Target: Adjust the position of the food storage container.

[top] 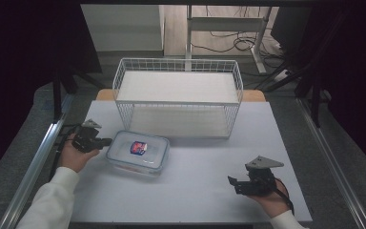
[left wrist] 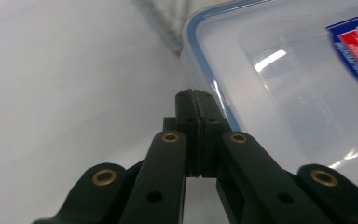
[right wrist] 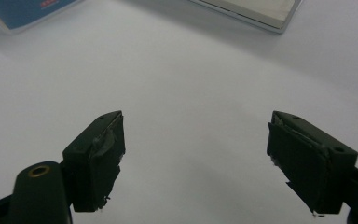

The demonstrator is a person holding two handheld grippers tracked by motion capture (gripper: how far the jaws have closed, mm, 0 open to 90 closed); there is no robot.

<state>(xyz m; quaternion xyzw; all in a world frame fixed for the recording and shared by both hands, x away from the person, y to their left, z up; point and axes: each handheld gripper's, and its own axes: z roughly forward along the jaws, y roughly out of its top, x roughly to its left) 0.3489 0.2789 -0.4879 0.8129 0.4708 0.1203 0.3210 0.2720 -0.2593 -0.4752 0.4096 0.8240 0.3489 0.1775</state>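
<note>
- The lidded clear food container [top: 138, 151] lies on the bench [top: 195, 191], in front of the wire basket [top: 178, 95], not lifted.
- Left tongs [top: 106, 141] pressed together, empty, at the container's left edge.
- Right tongs [top: 234, 185] spread, well apart from the container; moving it appears left.

Lid sticker [top: 137, 147] – red-blue, print unreadable.

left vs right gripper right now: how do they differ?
The left gripper has its jaws pressed together with nothing between them; the right gripper has its jaws wide apart, also empty. The left gripper sits right beside the clear lidded container; the right gripper rests apart from it on the bare white table. Both are hand-held.
</note>
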